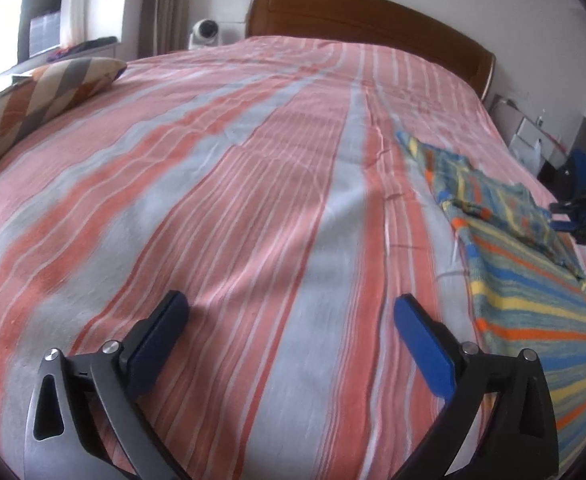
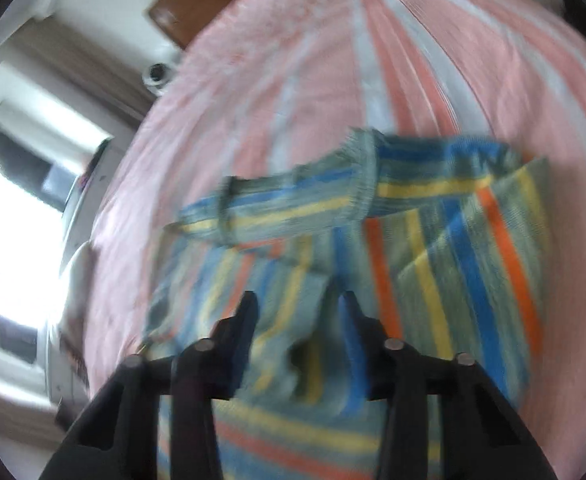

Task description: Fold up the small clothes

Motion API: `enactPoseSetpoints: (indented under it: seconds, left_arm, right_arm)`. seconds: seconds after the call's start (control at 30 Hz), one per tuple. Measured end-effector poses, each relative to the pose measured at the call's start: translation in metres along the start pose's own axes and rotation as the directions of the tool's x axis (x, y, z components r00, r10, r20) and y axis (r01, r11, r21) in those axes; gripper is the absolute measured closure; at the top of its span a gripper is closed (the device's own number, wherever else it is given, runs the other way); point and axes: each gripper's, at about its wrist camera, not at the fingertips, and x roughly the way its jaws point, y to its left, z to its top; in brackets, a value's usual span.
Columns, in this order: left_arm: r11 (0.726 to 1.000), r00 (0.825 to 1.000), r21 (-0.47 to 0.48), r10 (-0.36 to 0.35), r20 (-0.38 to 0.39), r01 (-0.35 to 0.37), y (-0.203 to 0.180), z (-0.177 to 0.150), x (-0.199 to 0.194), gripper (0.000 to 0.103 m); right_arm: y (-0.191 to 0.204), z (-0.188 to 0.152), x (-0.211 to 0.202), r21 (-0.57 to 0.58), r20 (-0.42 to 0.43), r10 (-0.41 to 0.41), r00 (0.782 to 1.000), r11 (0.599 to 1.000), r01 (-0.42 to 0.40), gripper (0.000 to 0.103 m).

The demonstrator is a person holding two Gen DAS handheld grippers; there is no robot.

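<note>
A small striped knit sweater (image 1: 529, 280), grey-green with blue, yellow and orange stripes, lies on the bed at the right of the left wrist view. My left gripper (image 1: 291, 308) is open and empty above bare bedspread, left of the sweater. My right gripper (image 2: 297, 300) hovers just over the sweater (image 2: 433, 240) with its fingers partly apart; cloth shows between them, and the view is blurred. One sleeve (image 2: 277, 208) lies folded across the body. The right gripper also shows at the right edge of the left wrist view (image 1: 573, 216).
The bed has a pink, red and grey striped bedspread (image 1: 213, 200) and a wooden headboard (image 1: 353, 16). A patterned pillow (image 1: 41, 96) lies at the far left. A white camera (image 1: 205, 32) stands beside the headboard. Boxes and clutter (image 1: 541, 140) sit right of the bed.
</note>
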Motion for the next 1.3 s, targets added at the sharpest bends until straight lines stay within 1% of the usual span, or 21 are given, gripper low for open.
enactPoseSetpoints:
  seconds: [0.1,0.17,0.2,0.23,0.33,0.4,0.47,0.57,0.6,0.67,0.7,0.77,0.8,0.87,0.97,1.03,1.07,1.1,1.17,1.23,1.3]
  left_arm:
    - [1.0,1.0,-0.003,-0.005,-0.001,0.005,0.0,0.001,0.001,0.001]
    - [1.0,1.0,-0.001,-0.002,-0.002,0.002,0.001,0.0,0.001,0.001]
    - [1.0,1.0,0.0,-0.001,-0.002,0.001,0.001,0.0,0.0,0.001]
    - [1.0,1.0,0.0,0.0,-0.002,0.0,0.001,0.0,-0.001,0.001]
    - [1.0,1.0,0.003,0.003,-0.001,-0.003,0.0,0.0,0.0,0.001]
    - [1.0,1.0,0.006,0.006,-0.001,-0.006,-0.001,-0.001,0.0,0.001]
    - [1.0,1.0,0.005,0.006,-0.001,-0.006,-0.001,-0.001,0.0,0.001]
    - [1.0,1.0,0.006,0.008,-0.001,-0.008,-0.001,-0.001,0.0,0.001]
    - [1.0,1.0,0.006,0.007,-0.002,-0.007,-0.001,-0.001,0.0,0.001]
    - [1.0,1.0,0.006,0.007,-0.002,-0.007,-0.001,-0.001,0.0,0.001]
    - [1.0,1.0,0.006,0.007,-0.002,-0.007,-0.001,-0.001,0.0,0.001]
    - [1.0,1.0,0.006,0.007,-0.002,-0.007,-0.001,-0.001,0.0,0.001]
    - [1.0,1.0,0.006,0.007,-0.001,-0.007,-0.001,-0.001,0.0,0.001]
    - [1.0,1.0,0.008,0.008,-0.002,-0.008,-0.001,-0.001,0.0,0.001]
    - [1.0,1.0,0.01,0.011,-0.002,-0.011,-0.002,-0.001,0.0,0.001]
    - [1.0,1.0,0.012,0.012,-0.005,-0.012,-0.001,-0.001,0.001,0.001]
    - [1.0,1.0,0.013,0.013,-0.006,-0.013,-0.001,-0.001,0.001,0.001]
    - [1.0,1.0,0.014,0.015,-0.007,-0.015,-0.001,-0.001,0.002,0.001]
    - [1.0,1.0,0.019,0.021,-0.013,-0.02,-0.001,0.0,0.002,0.001]
    - [0.999,0.999,0.028,0.029,-0.016,-0.028,-0.003,-0.001,0.001,0.001]
    - [0.999,0.999,0.037,0.036,-0.014,-0.035,-0.004,-0.002,0.0,0.001]
  right_arm:
    - [-0.015,0.005,0.024,0.055,-0.016,0.026,1.0,0.998,-0.026,0.077]
    - [-0.015,0.007,0.031,0.042,-0.021,0.05,0.999,0.998,-0.049,0.101]
    - [-0.012,0.008,0.033,0.023,-0.032,0.059,0.998,0.998,-0.058,0.1]
    - [-0.006,0.008,0.03,-0.019,-0.008,0.028,1.0,0.999,-0.028,0.1]
    - [0.021,0.014,0.017,-0.192,0.122,-0.066,0.99,0.977,0.089,0.1]
    - [0.027,0.016,0.027,-0.23,0.113,-0.109,0.988,0.964,0.133,0.099]
    - [0.022,0.015,0.038,-0.226,0.065,-0.16,0.985,0.959,0.171,0.09]
    - [0.027,0.007,0.022,-0.241,0.131,-0.219,0.967,0.939,0.246,0.085]
    - [0.036,0.002,0.01,-0.263,0.171,-0.222,0.96,0.928,0.262,0.084]
    - [0.053,-0.01,-0.005,-0.315,0.188,-0.151,0.97,0.927,0.205,0.082]
    - [0.062,-0.019,-0.009,-0.35,0.164,-0.089,0.982,0.926,0.142,0.078]
    - [0.07,-0.033,-0.002,-0.379,0.098,-0.057,0.994,0.921,0.09,0.051]
    - [0.071,-0.041,0.01,-0.386,0.047,-0.083,0.995,0.917,0.095,0.05]
    - [0.065,-0.056,0.032,-0.402,-0.025,-0.185,0.982,0.902,0.16,0.051]
    - [0.063,-0.073,0.009,-0.396,0.052,-0.196,0.979,0.896,0.2,0.05]
    - [0.063,-0.09,-0.027,-0.391,0.118,-0.167,0.979,0.898,0.201,0.05]
    - [0.064,-0.099,-0.044,-0.405,0.145,-0.155,0.977,0.892,0.202,0.044]
    - [0.063,-0.112,-0.067,-0.429,0.182,-0.154,0.971,0.876,0.22,0.039]
    - [0.058,-0.134,-0.096,-0.458,0.252,-0.176,0.952,0.844,0.277,0.02]
    - [0.047,-0.161,-0.124,-0.466,0.34,-0.219,0.915,0.805,0.366,0.017]
    - [0.022,-0.195,-0.149,-0.426,0.413,-0.284,0.865,0.78,0.459,0.015]
